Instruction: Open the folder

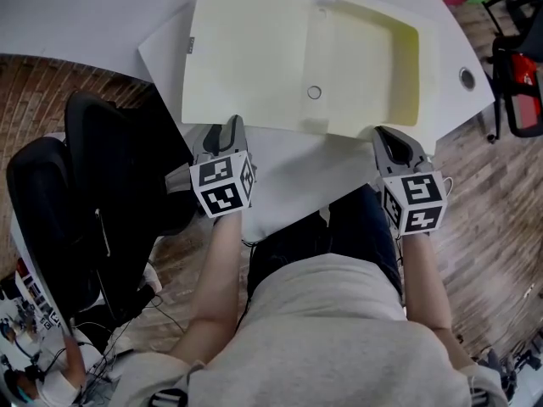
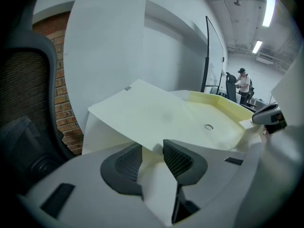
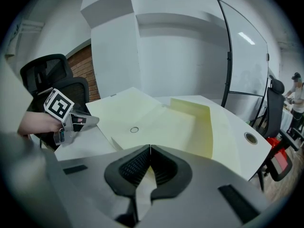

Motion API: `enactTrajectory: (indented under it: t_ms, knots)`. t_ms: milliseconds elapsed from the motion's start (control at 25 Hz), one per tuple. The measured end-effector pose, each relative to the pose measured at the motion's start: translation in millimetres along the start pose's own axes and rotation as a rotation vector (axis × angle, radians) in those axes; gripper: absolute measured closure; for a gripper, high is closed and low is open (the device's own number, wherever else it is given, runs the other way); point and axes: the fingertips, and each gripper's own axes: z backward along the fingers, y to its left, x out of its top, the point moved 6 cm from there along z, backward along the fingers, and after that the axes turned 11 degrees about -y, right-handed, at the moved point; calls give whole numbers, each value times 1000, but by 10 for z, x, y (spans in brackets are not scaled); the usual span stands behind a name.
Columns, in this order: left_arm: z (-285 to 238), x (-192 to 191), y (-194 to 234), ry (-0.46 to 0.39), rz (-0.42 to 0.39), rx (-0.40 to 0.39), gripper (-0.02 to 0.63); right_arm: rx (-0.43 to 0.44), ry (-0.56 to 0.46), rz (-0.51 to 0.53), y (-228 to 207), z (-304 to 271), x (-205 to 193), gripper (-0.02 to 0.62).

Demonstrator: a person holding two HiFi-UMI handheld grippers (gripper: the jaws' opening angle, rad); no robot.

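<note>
The folder lies spread open at 12 o'clock on the white table, its near edge loose between the wide-apart jaws of the left gripper at 11 o'clock and pinched by the closed right gripper at 2 o'clock, with a black chair crowding 9 o'clock.

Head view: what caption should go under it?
Pale yellow folder lies open on a white table, left gripper and right gripper at its near edge.
</note>
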Motion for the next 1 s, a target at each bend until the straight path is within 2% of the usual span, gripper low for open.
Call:
enactTrajectory:
  t_ms: [160,360,1000]
  knots:
    - [33,45,19,-11,19,4,463,-5,-20,36,30,7,12,574]
    - [103,112,-29,-38,3,17,462,0,-39,43,22,23,1,572]
    - [393,372,-261,-128,-5,138,448,43,-169,4,-97,308,111,571]
